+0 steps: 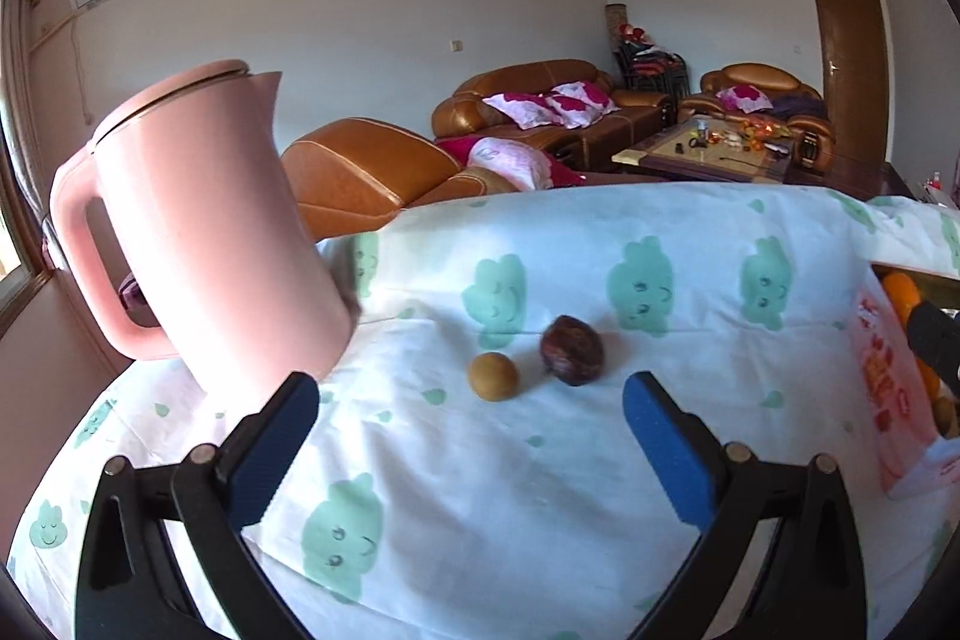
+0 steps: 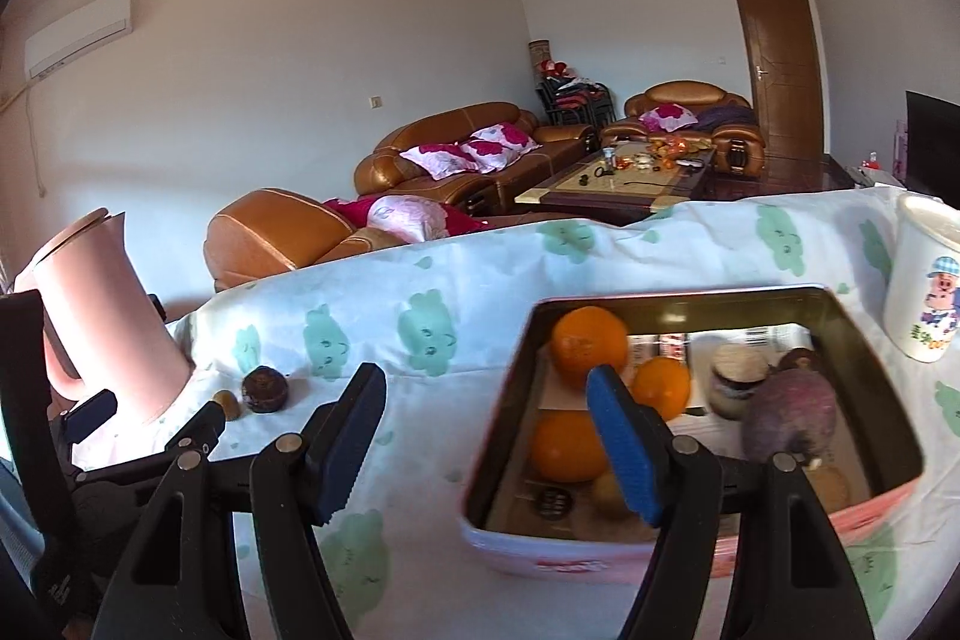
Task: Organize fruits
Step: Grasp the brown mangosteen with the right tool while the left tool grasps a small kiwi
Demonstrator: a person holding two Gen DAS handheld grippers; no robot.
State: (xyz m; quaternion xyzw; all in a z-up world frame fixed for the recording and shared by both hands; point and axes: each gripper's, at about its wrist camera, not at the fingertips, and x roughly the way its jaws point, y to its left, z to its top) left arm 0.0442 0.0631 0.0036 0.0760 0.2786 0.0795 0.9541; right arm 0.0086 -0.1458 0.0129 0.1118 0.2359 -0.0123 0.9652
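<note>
two fruits are left out on the cloud-print cloth (image 1: 600, 460): a small yellow-brown round fruit (image 1: 492, 376) and, just beside it on its right and a little farther back, a dark wrinkled fruit (image 1: 571, 349). they sit close together but, as far as the left wrist view shows, with a thin gap between them. the dark one is slightly egg-shaped, its long axis running roughly crosswise and a bit tilted; the small one is near enough round that grip direction should not matter

both lie straight ahead of the left gripper (image 1: 471, 403), almost centred between its blue pads, which stand wide apart and hold nothing. the small fruit is the nearer of the two, a touch left of the midline; the dark one is right of it

the pink tin (image 2: 600, 550) that takes the fruit is off to the right, already holding three oranges (image 2: 590, 345) and a large purple fruit (image 2: 792, 415) among other things. the right gripper (image 2: 486, 436) hovers at the tin's near left corner, its fingers spread and empty, well apart from the loose fruits, which show far off to its left

so the left side is clearly the nearer, and i judge the move to be a short advance forward onto the small fruit. the pink kettle (image 1: 204, 232) stands close on the left, a thing to keep clear of
</note>
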